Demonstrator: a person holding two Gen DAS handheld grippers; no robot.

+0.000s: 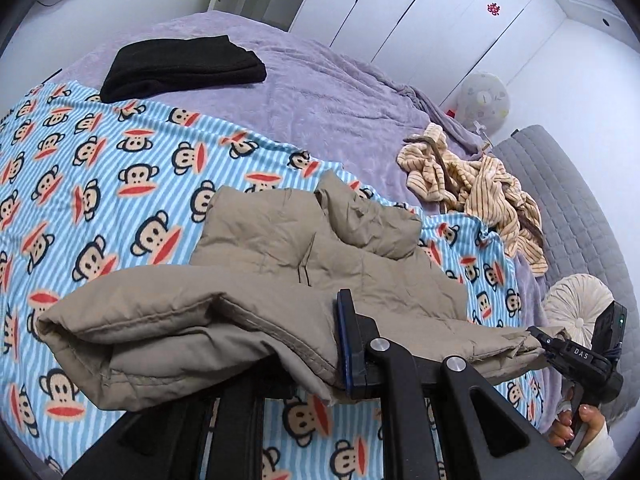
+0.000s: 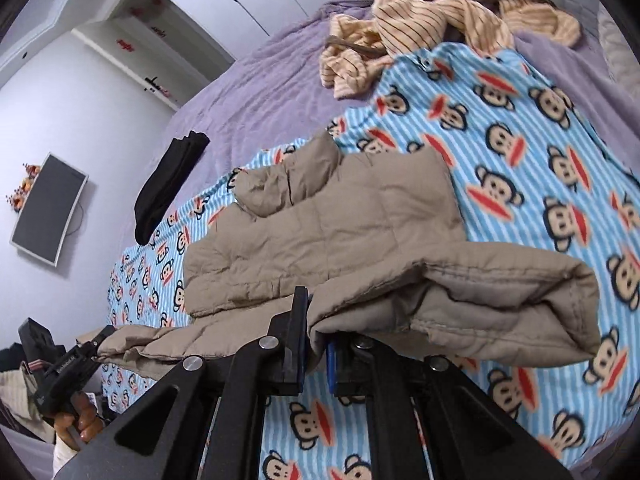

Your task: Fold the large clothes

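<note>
Beige quilted jacket (image 1: 280, 248) partly lifted above monkey-print blanket (image 1: 100, 184) on bed. Left gripper (image 1: 352, 344) clamped on near hem; right gripper (image 2: 310, 344) clamped on same hem further along. Hem stretched between both tongs; collar end resting on blanket. Black folded garment (image 1: 180, 66) and striped garment (image 1: 476, 184) well apart.

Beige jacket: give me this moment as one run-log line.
beige jacket: hem lifted, rest lies on monkey blanket | left gripper: shut on hem | right gripper: shut on hem
</note>
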